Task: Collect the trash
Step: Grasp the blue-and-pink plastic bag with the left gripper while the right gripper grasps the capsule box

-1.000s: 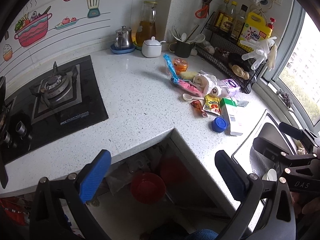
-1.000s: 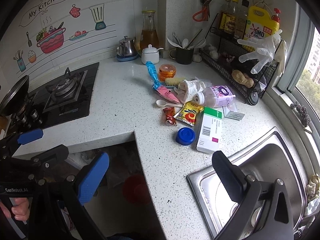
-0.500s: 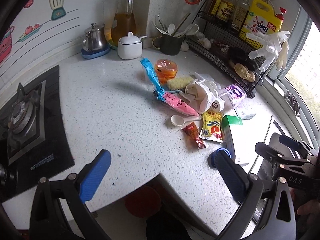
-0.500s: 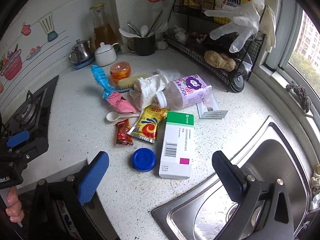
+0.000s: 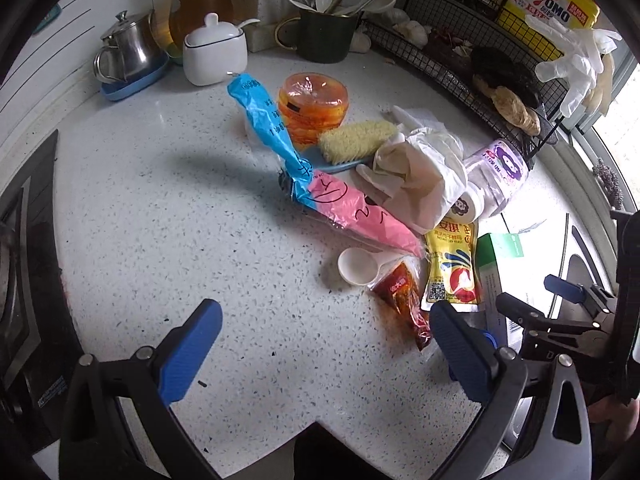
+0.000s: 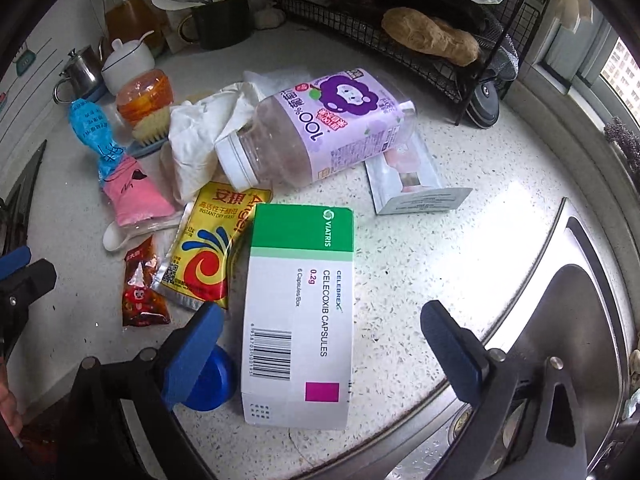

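Note:
A white and green medicine box lies flat on the speckled counter between the jaws of my right gripper. The jaws are closing, and the pads stand clear of the box. A blue cap sits by the left finger. Left of the box lie a yellow yeast sachet and a red sauce sachet. A purple-labelled bottle lies behind them. My left gripper is open over bare counter, with the red sauce sachet near its right finger and a white spoon ahead.
A steel sink lies right of the box. A wire rack, a kettle, a white pot and a utensil mug line the back. A blue and pink bag, crumpled tissue and an orange tub fill the middle.
Both grippers have come down and forward from beyond the counter's edge to the trash pile. The medicine box now lies between the right jaws.

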`<state>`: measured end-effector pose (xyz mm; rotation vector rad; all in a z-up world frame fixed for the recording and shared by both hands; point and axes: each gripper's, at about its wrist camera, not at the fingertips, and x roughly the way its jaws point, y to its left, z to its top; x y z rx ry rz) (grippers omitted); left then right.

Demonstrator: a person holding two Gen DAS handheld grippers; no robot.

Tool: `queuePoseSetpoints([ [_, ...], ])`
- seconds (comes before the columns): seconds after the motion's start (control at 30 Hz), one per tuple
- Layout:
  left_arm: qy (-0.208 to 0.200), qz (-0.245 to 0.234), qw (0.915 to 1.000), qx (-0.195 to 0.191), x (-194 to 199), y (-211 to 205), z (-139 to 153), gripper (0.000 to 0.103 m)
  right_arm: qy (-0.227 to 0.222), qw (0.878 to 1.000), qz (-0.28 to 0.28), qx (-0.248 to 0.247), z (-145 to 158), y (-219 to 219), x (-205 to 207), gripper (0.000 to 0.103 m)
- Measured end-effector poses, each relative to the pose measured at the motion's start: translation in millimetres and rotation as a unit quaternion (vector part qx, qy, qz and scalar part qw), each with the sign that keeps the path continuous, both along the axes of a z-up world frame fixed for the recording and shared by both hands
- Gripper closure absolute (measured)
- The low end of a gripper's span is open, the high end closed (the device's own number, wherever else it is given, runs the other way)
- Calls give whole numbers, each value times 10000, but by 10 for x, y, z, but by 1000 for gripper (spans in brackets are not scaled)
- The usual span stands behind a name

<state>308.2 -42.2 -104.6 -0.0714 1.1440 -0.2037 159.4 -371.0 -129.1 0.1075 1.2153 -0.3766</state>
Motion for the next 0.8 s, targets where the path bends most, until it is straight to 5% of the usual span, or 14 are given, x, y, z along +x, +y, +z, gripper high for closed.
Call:
queuePoseSetpoints([
  [0.1, 6, 1, 10000, 16, 112, 26, -14, 0, 121, 9999, 16, 67, -67, -13, -3, 21],
  [0.27, 41, 63, 10000, 30, 314, 127, -10, 0, 135, 9994, -46, 320, -112, -59, -43, 47],
  [0.6, 343, 136, 9993, 94, 841, 117, -161, 0, -530, 9979, -86, 366, 439, -11, -88, 47],
  [0.8, 547, 125, 9980, 279, 1103, -16, -385, 0, -564, 9979, 2, 306, 508, -57, 53, 47],
])
